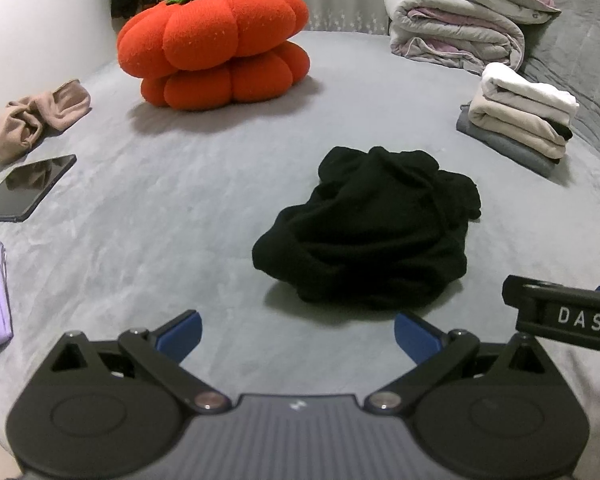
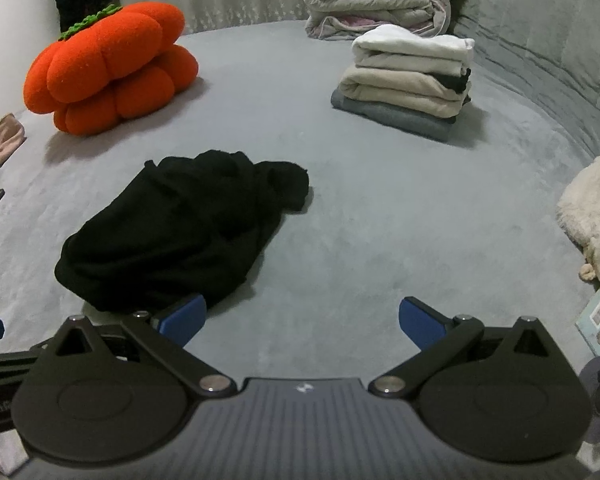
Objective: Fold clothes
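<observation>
The crumpled black garment lies mid-bed, its long axis running from near-left to far-right, just ahead of the left tool and right tool, both spread open and empty.

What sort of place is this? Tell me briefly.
Most likely a bedroom: a grey plush bed surface, a rolled grey-and-pink quilt by the headboard, and a round orange pumpkin-shaped cushion.

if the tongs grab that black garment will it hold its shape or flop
The black garment will likely flop: it lies crumpled in soft folds. It probably drapes and unfurls from whichever edge is pinched. It looks knitted and fuzzy, so it is unlikely to slip.
</observation>
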A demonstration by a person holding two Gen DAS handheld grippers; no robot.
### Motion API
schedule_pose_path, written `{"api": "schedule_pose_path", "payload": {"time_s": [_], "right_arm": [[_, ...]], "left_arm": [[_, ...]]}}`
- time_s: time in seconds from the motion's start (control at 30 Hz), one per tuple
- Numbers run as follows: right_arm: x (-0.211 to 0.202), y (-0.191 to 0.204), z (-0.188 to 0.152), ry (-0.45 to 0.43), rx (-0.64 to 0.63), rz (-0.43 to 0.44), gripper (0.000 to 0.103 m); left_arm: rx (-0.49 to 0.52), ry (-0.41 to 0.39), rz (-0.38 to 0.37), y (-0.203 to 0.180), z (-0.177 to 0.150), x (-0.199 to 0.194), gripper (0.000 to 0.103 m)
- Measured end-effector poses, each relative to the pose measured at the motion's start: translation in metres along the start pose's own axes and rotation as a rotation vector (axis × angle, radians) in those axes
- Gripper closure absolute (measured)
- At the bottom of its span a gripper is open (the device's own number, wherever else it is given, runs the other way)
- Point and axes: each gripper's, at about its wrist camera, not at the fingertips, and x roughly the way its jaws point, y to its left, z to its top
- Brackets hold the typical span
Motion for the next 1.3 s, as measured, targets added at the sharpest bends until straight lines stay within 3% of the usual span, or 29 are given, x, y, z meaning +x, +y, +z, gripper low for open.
{"api": "schedule_pose_path", "payload": {"time_s": [1.3], "right_arm": [[0.013,0.001,-0.004,0.027,-0.016,0.001,0.000]], "left_arm": [[0.009,0.015,0.017,0.003,0.000,0.003,0.000]]}}
